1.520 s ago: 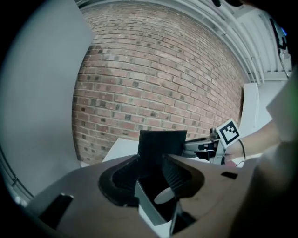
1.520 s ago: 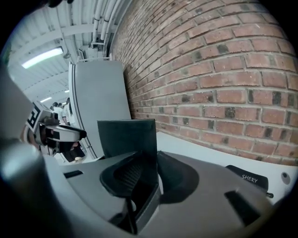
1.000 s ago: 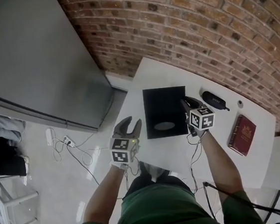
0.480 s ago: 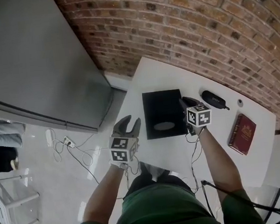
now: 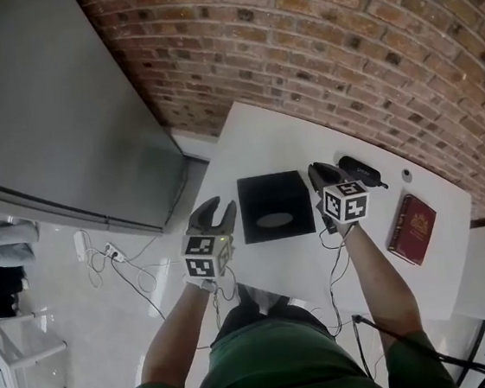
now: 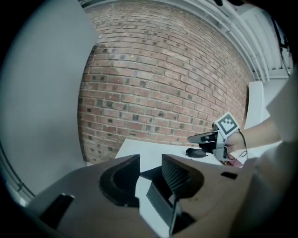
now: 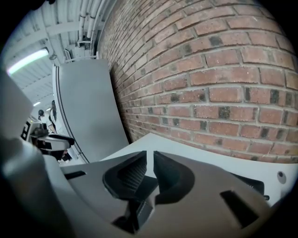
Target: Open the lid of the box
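Two grippers show in the head view, one in each of the person's hands. The box (image 5: 275, 201) is black and flat, with a pale oval on its top, and its lid is down. It lies on the white table (image 5: 284, 136) close to the table's left edge. The left gripper (image 5: 218, 205) is just past that left edge, beside the box but not touching it. Its jaws are partly open and hold nothing. The right gripper (image 5: 320, 171) is just beside the box's right side, between the box and a black case (image 5: 357, 170). A red book (image 5: 412, 229) lies near the table's right edge, well apart from the box. A big grey cupboard (image 5: 52, 123) stands to the left and a brick wall (image 5: 338, 39) runs behind the table.

From the left gripper view, the left gripper (image 6: 150, 160) has a clear gap between its jaws. Only the table's edge and a dark bit of the box (image 6: 148, 176) show through the gap. Farther off, the right gripper (image 6: 198, 138) hangs above the table with the case (image 6: 196, 152) right behind it.

From the right gripper view, the right gripper (image 7: 149, 155) has just been closing. Only a thin slit is left between its jaws, and nothing is in it. The table (image 7: 177, 144) and the brick wall (image 7: 209, 69) lie beyond.
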`<state>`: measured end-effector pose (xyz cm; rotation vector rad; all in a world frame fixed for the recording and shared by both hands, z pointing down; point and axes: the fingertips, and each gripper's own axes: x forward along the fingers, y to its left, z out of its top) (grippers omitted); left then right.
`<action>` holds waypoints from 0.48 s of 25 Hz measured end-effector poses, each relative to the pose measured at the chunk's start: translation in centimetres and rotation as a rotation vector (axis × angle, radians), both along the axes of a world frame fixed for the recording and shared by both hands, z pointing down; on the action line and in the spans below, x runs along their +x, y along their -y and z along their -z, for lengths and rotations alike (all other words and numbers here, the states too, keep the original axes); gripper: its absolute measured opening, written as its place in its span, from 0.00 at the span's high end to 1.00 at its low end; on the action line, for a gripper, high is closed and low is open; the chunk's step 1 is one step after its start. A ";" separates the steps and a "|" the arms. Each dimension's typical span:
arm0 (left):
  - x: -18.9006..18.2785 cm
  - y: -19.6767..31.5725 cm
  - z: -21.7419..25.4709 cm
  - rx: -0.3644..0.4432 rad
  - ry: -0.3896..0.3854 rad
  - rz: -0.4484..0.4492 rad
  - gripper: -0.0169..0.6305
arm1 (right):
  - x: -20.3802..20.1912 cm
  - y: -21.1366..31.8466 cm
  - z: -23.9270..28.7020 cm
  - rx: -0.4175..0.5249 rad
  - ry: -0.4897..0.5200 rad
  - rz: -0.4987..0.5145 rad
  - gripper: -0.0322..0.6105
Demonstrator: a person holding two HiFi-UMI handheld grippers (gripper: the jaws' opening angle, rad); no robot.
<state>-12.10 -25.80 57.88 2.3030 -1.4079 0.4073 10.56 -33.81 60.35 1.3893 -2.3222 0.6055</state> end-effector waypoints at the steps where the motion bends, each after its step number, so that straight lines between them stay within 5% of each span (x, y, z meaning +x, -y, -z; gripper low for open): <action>1: 0.1 0.3 0.4 0.007 0.006 -0.002 0.76 | 0.0 0.0 0.9 0.018 0.008 0.000 0.88; 12: 1.8 3.4 8.7 0.205 0.031 -0.015 0.76 | -1.5 -1.8 13.2 0.298 0.063 0.037 0.91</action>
